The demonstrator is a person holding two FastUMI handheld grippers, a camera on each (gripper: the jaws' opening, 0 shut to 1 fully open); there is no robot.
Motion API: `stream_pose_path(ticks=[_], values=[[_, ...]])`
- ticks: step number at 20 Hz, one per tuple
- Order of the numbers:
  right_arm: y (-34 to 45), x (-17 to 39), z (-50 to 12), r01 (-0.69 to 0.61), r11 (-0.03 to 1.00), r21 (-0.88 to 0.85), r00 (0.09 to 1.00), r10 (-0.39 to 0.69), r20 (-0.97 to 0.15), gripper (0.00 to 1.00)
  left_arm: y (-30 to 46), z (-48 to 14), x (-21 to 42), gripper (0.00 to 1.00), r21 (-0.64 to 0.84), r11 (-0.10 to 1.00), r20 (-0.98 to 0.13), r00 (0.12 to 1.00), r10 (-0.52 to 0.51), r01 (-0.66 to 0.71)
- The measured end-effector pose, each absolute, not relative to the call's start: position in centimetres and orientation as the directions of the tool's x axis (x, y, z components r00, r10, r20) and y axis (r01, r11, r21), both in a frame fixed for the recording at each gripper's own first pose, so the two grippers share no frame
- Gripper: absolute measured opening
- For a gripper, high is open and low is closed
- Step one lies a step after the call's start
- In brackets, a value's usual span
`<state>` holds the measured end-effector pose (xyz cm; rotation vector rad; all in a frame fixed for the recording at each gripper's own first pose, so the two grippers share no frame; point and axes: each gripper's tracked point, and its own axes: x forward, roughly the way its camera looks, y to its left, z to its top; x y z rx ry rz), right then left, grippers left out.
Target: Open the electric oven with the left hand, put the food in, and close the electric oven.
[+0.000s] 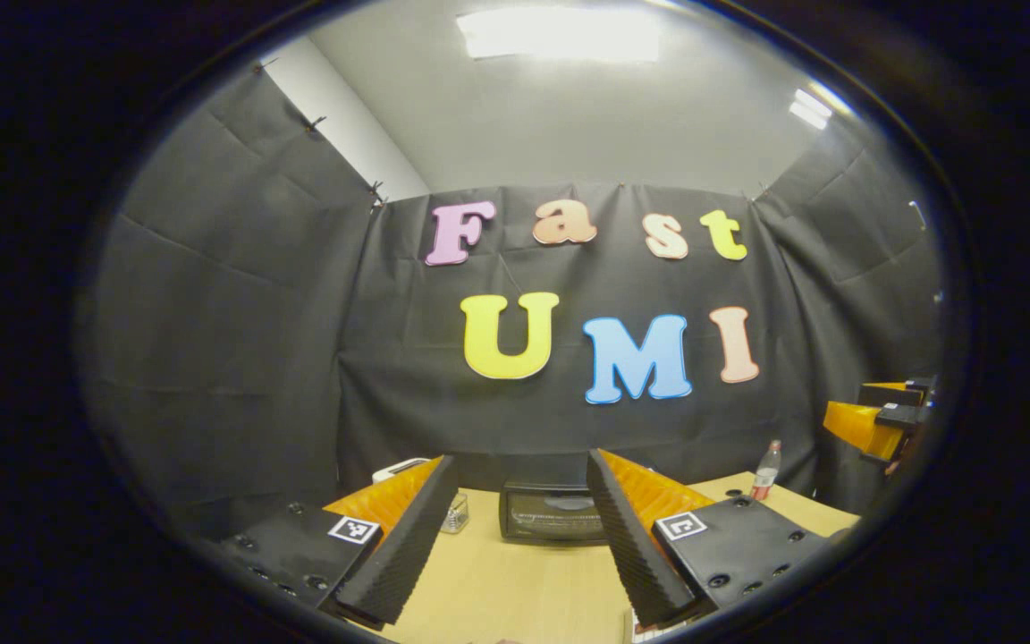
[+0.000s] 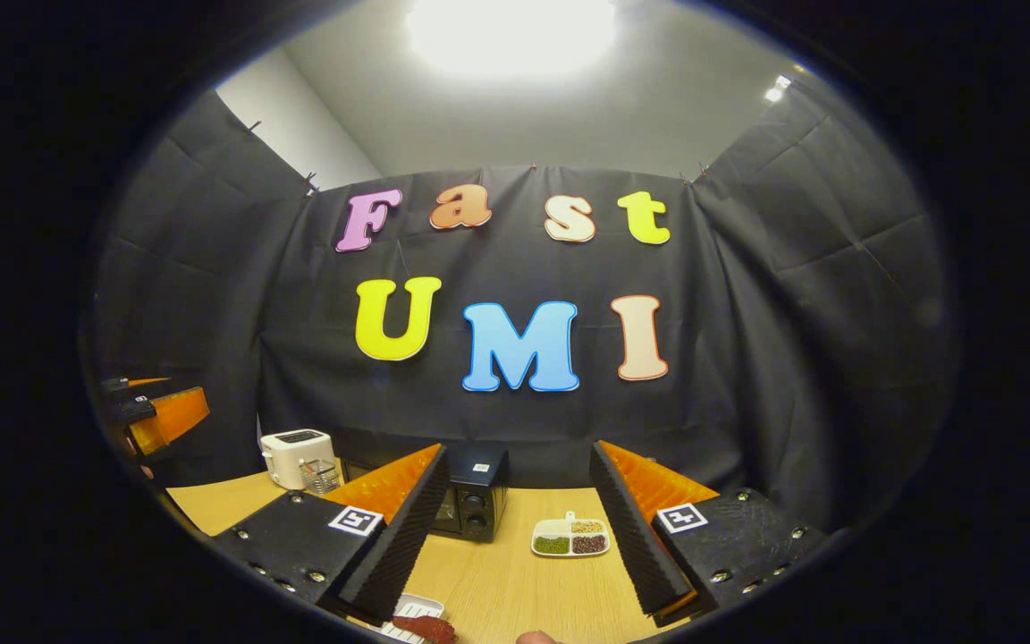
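The oven (image 1: 553, 512) is seen at the far side of the table (image 1: 515, 581), straight ahead of the left gripper (image 1: 522, 537) and framed between its two fingers, with its door closed as far as can be judged at this range. The left gripper is held spread wide and empty, well short of the oven and above the table. The oven's long side runs left to right across the line of approach, so a straight forward reach would meet the door front.

In the right gripper view the oven (image 2: 470, 505) lies ahead and to the left, partly hidden by a finger. The right gripper (image 2: 519, 537) is likewise spread and empty. The food (image 2: 423, 626), a reddish piece on a white tray (image 2: 408, 631), is seen at the near edge just below the right gripper. The left gripper is judged better placed for the door.
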<state>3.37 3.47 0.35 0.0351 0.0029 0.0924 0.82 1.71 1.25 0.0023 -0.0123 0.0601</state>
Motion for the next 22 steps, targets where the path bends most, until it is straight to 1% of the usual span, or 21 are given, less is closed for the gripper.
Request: stream_pose_path(ticks=[1,2,3,4,6,10,11,13,15,17,19,22], values=[[3.8,3.6,0.4,-0.1,0.995,0.027,0.995,0.1,0.001,0.96,1.7,1.2,0.7,0.96,-0.001,0.998,0.012,0.998,0.064,-0.064],[3.9,3.6,0.4,-0.108,0.994,0.022,0.994,0.108,0.004,0.96,1.7,1.3,0.7,0.99,-0.001,0.998,0.013,0.998,0.067,-0.067],[4.2,3.7,0.4,-0.115,0.993,0.022,0.993,0.115,0.006,0.96,1.7,1.4,0.7,0.97,0.001,0.998,0.014,0.998,0.069,-0.069],[4.4,3.8,0.4,-0.124,0.992,0.026,0.992,0.123,0.009,0.96,1.6,1.6,0.7,0.99,0.008,0.997,0.017,0.997,0.072,-0.072],[4.7,4.0,0.2,-0.136,0.99,0.024,0.991,0.136,0.01,0.96,1.2,1.9,0.8,0.96,0.018,0.997,0.023,0.997,0.077,-0.077],[4.6,4.5,0.0,-0.156,0.987,0.03,0.988,0.156,0.005,0.96,0.2,2.1,0.7,0.96,0.016,0.996,0.021,0.996,0.083,-0.083],[4.5,4.7,-0.1,-0.162,0.986,0.034,0.987,0.161,0.005,0.96,-0.1,2.2,0.8,0.99,0.022,0.996,0.022,0.996,0.087,-0.088],[4.6,5.1,0.0,-0.178,0.984,0.031,0.984,0.178,0.01,0.96,-0.5,2.7,0.8,0.96,0.037,0.994,0.033,0.995,0.097,-0.098],[4.7,5.5,0.3,-0.2,0.98,0.027,0.98,0.199,0.021,0.96,-1.2,3.0,0.7,0.98,0.049,0.993,0.044,0.993,0.108,-0.11],[4.7,5.6,0.4,-0.216,0.976,0.025,0.976,0.215,0.036,0.96,-2.0,2.8,0.9,0.96,0.05,0.992,0.047,0.993,0.109,-0.112],[4.3,5.7,0.2,-0.216,0.976,0.015,0.975,0.216,0.044,0.96,-2.7,2.2,1.5,0.98,0.046,0.993,0.039,0.993,0.108,-0.11],[4.1,5.6,-1.0,-0.223,0.975,0.013,0.975,0.223,0.01,0.96,-3.5,1.3,3.7,0.98,0.047,0.994,0.028,0.995,0.095,-0.096]])
